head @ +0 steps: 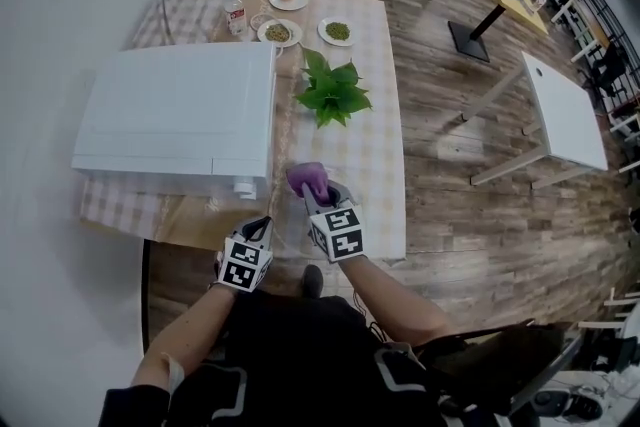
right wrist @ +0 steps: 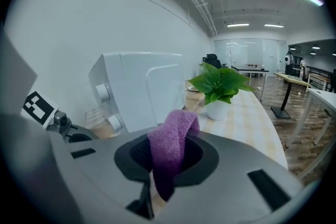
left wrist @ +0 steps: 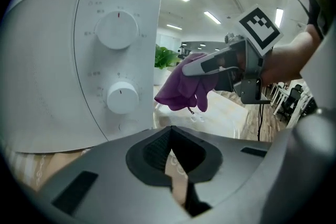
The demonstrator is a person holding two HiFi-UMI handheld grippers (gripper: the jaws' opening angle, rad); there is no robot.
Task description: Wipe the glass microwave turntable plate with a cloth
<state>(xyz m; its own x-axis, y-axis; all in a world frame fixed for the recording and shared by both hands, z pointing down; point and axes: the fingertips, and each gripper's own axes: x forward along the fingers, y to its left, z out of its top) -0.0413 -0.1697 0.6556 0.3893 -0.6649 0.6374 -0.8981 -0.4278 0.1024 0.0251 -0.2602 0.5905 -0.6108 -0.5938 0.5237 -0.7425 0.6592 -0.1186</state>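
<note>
The clear glass turntable plate (left wrist: 219, 116) lies low in front of the white microwave (head: 175, 115). Its near rim runs into my left gripper (left wrist: 170, 165), which is shut on it. In the head view the glass is too faint to make out. My left gripper (head: 260, 227) sits at the table's near edge by the microwave's knobs (left wrist: 122, 97). My right gripper (head: 313, 197) is shut on a bunched purple cloth (head: 307, 178). In the left gripper view the cloth (left wrist: 184, 86) hangs just above the plate's far part. The cloth (right wrist: 173, 139) fills the right gripper's jaws (right wrist: 157, 176).
A potted green plant (head: 333, 90) stands on the checked tablecloth (head: 375, 165) beyond the grippers. At the table's far end are three small plates (head: 278, 33) of food and a bottle (head: 234, 15). The table's near edge runs just under the grippers.
</note>
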